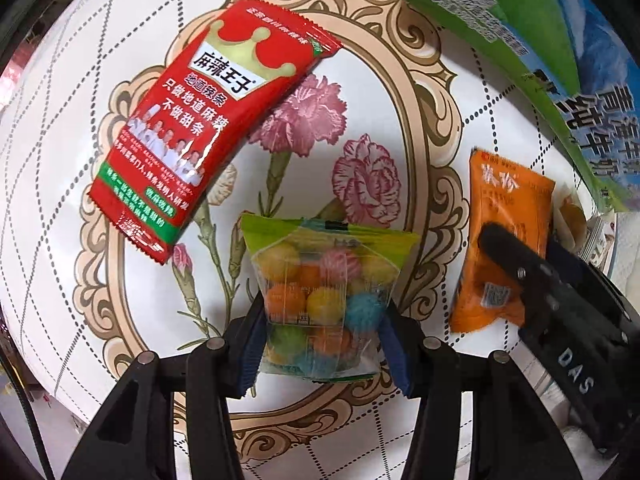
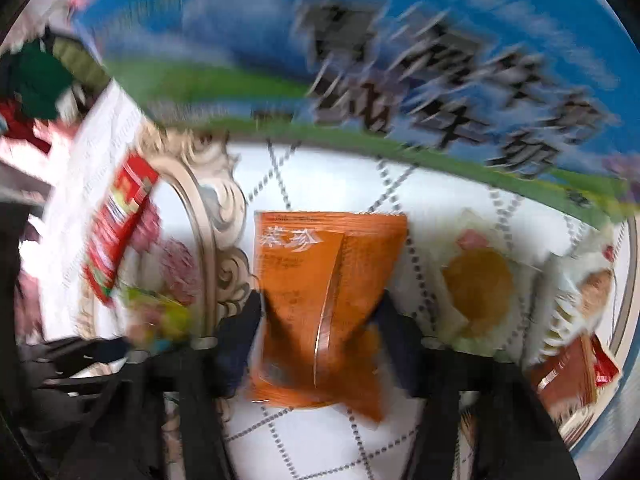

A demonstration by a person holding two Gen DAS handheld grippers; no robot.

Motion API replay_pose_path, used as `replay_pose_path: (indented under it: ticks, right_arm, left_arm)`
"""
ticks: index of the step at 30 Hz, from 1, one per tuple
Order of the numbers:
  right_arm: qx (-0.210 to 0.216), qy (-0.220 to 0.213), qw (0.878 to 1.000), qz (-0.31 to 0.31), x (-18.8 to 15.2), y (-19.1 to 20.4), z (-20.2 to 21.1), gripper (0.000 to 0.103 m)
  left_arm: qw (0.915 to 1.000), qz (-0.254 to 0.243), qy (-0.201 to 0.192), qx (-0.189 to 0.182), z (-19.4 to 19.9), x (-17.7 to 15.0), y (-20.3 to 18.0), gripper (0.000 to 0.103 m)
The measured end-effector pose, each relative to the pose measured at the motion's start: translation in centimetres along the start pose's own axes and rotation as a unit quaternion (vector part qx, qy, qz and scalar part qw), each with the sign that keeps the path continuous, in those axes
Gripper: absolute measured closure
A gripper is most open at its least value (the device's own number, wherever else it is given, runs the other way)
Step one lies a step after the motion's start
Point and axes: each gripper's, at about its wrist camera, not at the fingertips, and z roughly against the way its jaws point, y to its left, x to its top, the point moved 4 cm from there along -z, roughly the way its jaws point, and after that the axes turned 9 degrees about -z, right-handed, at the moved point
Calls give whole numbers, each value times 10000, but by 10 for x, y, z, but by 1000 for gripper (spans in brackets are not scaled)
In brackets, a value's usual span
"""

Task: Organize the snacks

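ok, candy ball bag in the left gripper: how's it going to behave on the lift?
The candy ball bag looks like thin, crinkly clear film, so probably floppy and a bit slippery. The loose round candies may shift and sag downward. The left gripper pinches its lower half, so the top may flop.

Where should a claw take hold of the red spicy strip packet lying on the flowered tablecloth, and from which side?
Grip the red packet across its narrow width near the middle, coming straight down from above. It lies flat and clear of the candy bag, its long sides are free, and the crimped ends look too thin to hold well.
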Motion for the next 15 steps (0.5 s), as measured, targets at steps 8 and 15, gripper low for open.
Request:
replay_pose_path:
  ticks: [8, 15]
  right_arm:
    - [298, 709, 9966, -292, -79, -31, 13, 52]
    - [372, 866, 9930, -714, -112, -44, 5, 50]
  left_arm:
    - [9990, -368, 262, 7, -11, -78, -16, 54]
    - [9959, -803, 345, 228, -30, -108, -31, 48]
